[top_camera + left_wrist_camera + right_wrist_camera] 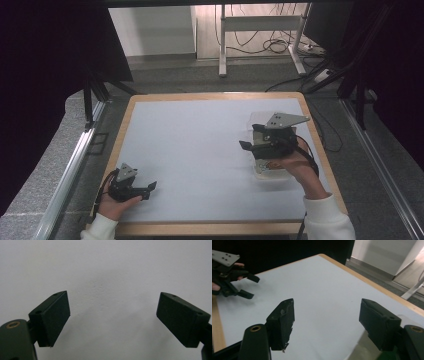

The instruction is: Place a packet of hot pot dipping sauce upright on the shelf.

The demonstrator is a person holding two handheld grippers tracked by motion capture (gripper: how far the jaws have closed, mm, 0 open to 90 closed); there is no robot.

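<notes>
High view: a clear flat packet (270, 167) lies at the bench's (200, 145) right side, directly beneath the right gripper (246, 145).
Right gripper: jaws spread, empty, above the packet.
Left gripper (151, 187): jaws apart, empty, near-left corner, well apart from it.
Nearer hand: right, by my judgement.

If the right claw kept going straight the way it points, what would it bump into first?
Probably nothing soon. The right claw is open and points across the bare grey table top, roughly leftward. The left claw sits far off to one side, so depth is hard to judge.
</notes>
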